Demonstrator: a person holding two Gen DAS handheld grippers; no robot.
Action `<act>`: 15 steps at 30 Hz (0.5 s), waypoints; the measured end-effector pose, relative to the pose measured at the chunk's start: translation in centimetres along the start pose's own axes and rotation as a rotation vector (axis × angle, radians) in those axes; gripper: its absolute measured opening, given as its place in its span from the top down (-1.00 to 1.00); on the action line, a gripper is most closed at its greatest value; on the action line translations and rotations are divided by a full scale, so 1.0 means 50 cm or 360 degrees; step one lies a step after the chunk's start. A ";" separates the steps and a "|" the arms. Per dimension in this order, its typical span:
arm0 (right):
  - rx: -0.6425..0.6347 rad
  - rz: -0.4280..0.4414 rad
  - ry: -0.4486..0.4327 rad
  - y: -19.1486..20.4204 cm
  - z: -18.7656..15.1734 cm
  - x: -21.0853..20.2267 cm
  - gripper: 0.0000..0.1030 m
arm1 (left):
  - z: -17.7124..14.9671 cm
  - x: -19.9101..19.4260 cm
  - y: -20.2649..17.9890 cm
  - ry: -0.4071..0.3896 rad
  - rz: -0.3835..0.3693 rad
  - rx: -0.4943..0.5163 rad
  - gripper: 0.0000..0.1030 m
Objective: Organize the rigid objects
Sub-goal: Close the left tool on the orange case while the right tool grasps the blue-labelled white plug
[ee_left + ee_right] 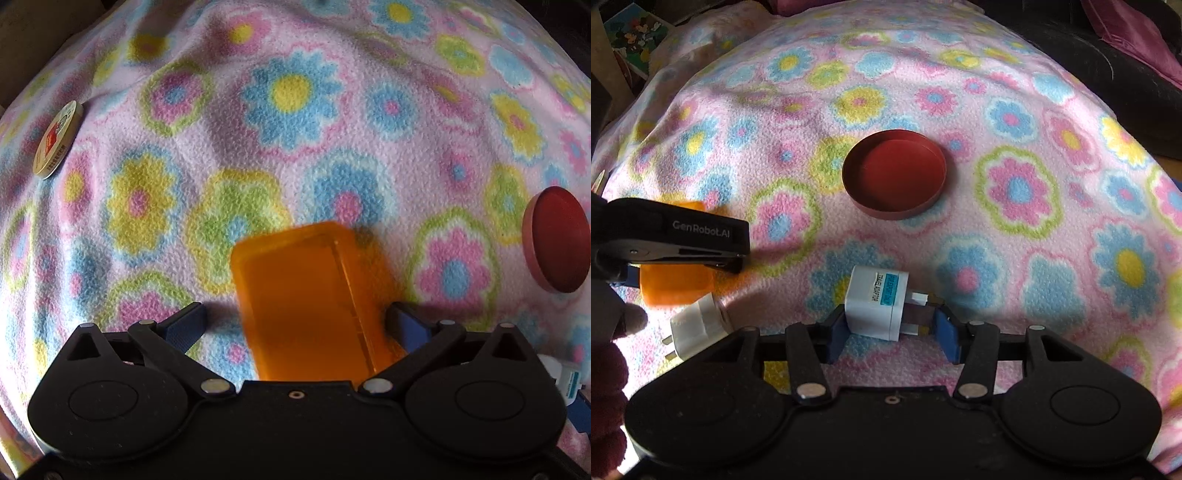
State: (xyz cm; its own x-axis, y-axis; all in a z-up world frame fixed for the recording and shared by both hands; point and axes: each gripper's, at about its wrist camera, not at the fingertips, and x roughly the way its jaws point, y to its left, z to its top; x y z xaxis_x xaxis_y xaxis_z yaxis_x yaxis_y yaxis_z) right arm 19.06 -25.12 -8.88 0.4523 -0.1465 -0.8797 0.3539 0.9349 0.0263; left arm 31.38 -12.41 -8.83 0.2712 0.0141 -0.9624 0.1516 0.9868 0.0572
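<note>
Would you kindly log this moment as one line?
left gripper: open around orange translucent plastic box | right gripper: shut on white travel adapter | round red tin lid: on blanket

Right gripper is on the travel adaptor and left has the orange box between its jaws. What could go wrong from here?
1. The right gripper grips the travel adaptor with one pad at the prongs, a narrow hold; it may twist or slip when lifted.
2. The left gripper stands open around the orange box, pads clear; the soft floral blanket could let the box tip.
3. A second white plug lies close beside both grippers and might get knocked.
</note>
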 end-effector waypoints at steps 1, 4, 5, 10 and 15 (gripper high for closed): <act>0.0005 0.0004 -0.0007 0.000 -0.003 0.000 -0.05 | 0.004 0.003 -0.001 0.0005 -0.0004 -0.0007 -0.96; 0.0037 0.0041 -0.0030 -0.004 -0.008 -0.002 -0.24 | 0.013 0.008 -0.001 0.0012 -0.0013 -0.0028 -0.96; 0.0054 0.0070 -0.0036 -0.007 -0.009 -0.001 -0.43 | 0.014 0.008 -0.001 0.0008 -0.0016 -0.0029 -0.96; 0.0134 0.0216 -0.0032 -0.016 -0.006 0.011 -0.93 | 0.005 0.008 0.003 -0.0019 -0.0004 -0.0021 -0.96; 0.0076 0.0200 -0.0015 -0.001 -0.005 0.013 -0.98 | 0.004 0.006 0.000 0.0029 -0.0033 -0.0020 -0.95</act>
State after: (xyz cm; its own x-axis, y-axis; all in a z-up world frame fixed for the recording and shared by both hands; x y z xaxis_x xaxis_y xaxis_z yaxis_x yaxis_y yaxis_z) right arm 19.12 -25.16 -9.56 0.5030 -0.0325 -0.8637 0.3327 0.9296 0.1588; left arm 31.67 -12.45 -9.06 0.2505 -0.0034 -0.9681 0.1448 0.9889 0.0340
